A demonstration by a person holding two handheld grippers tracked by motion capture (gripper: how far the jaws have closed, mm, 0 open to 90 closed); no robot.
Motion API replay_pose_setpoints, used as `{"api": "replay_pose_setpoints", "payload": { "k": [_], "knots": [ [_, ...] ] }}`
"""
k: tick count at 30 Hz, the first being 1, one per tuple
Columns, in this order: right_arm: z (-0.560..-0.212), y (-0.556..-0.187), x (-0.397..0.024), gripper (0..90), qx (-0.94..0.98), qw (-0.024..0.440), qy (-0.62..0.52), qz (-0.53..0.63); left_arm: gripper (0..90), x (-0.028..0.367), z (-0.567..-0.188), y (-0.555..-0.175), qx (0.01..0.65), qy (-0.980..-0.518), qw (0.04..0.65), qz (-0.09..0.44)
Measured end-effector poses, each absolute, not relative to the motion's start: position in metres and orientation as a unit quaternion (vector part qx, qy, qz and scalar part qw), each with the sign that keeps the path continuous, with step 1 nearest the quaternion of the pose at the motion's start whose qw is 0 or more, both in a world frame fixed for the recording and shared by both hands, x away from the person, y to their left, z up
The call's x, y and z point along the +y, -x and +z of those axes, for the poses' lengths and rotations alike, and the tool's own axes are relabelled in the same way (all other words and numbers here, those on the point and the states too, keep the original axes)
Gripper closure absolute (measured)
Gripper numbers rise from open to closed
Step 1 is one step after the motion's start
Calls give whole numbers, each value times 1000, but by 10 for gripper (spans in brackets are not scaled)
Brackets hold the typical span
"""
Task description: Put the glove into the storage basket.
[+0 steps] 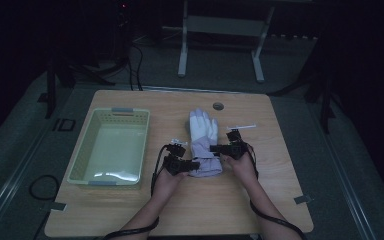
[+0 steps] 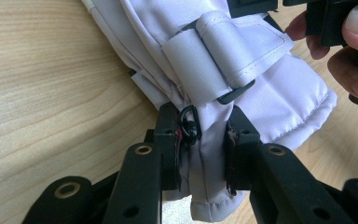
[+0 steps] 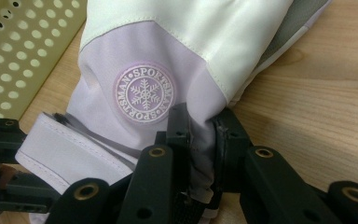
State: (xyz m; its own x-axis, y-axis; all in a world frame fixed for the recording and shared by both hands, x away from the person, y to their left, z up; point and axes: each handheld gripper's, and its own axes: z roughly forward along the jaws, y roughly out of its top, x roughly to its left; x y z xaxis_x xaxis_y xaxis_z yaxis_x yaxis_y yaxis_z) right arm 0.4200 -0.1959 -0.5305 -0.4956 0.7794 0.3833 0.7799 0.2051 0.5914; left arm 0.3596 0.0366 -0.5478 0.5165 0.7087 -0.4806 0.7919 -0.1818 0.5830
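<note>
Both tongs pinching the glove (image 1: 203,142) cuff: our left tongs (image 2: 200,154) on one side, right tongs (image 3: 200,140) opposite, mid-worktop (image 1: 260,200), basket (image 1: 111,147) near the left edge.

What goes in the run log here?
left gripper: shut on glove cuff | right gripper: shut on glove | basket: empty

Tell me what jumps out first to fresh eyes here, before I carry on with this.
The pale lilac glove lies mid-table on the wooden table, fingers pointing away from the person. The left gripper and the right gripper each have their jaws pinched on fabric at its cuff end, one from either side. To the glove's left sits a pale green perforated basket, with nothing visible inside it.
</note>
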Motion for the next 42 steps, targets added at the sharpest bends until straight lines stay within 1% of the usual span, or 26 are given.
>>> {"api": "replay_pose_setpoints", "payload": {
  "k": [11,21,32,42],
  "knots": [
    [-505,-413,-190,785,-779,-25,489,-392,720,41,-520,-356,468,-781,413,-30],
    [-476,-407,-177,785,-778,-37,478,-406,720,55,-490,-353,455,-790,410,-15],
    [-454,-403,-158,785,-777,-45,470,-417,720,74,-465,-350,452,-795,405,-6],
    [-438,-404,-133,785,-781,-39,457,-424,719,100,-447,-347,451,-798,398,-2]
  ]
}}
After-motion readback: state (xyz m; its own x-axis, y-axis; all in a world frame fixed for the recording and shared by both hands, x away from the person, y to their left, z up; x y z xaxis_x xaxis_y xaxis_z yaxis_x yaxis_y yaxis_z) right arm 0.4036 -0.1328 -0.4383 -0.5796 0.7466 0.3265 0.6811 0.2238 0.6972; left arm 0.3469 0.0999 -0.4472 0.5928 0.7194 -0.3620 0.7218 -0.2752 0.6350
